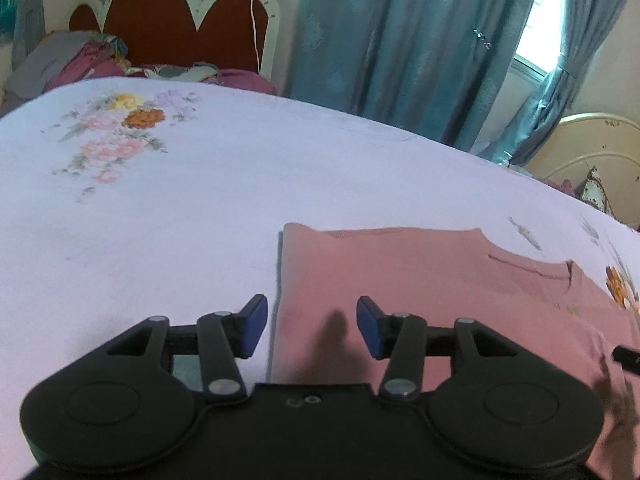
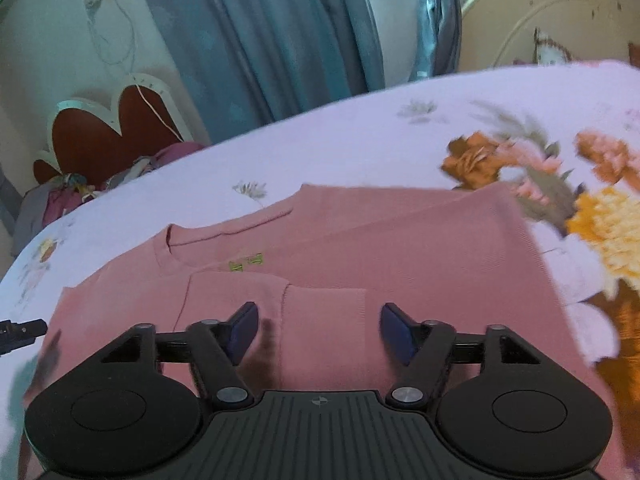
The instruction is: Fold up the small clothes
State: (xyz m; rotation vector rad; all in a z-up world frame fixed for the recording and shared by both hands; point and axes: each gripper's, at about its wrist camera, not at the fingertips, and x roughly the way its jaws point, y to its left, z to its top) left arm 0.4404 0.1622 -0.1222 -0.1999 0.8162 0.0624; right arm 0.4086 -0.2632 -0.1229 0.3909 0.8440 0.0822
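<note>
A small pink knit top [image 1: 420,280] lies flat on the bed, its sides folded inward; in the right wrist view [image 2: 400,248] a folded sleeve and cuff [image 2: 324,320] lie across its front below a small green mark [image 2: 246,263]. My left gripper [image 1: 311,326] is open and empty, hovering over the top's left folded edge. My right gripper [image 2: 318,332] is open and empty just above the folded sleeve cuff. The tip of the other gripper shows at the edge of each view [image 1: 626,356] [image 2: 20,330].
The bed is covered by a pale lilac sheet with flower prints [image 1: 120,136] [image 2: 560,184]. A red and white headboard [image 1: 172,20] with piled bedding stands at the far end. Teal curtains [image 1: 400,48] and a cream round bed end [image 2: 560,20] lie beyond the bed.
</note>
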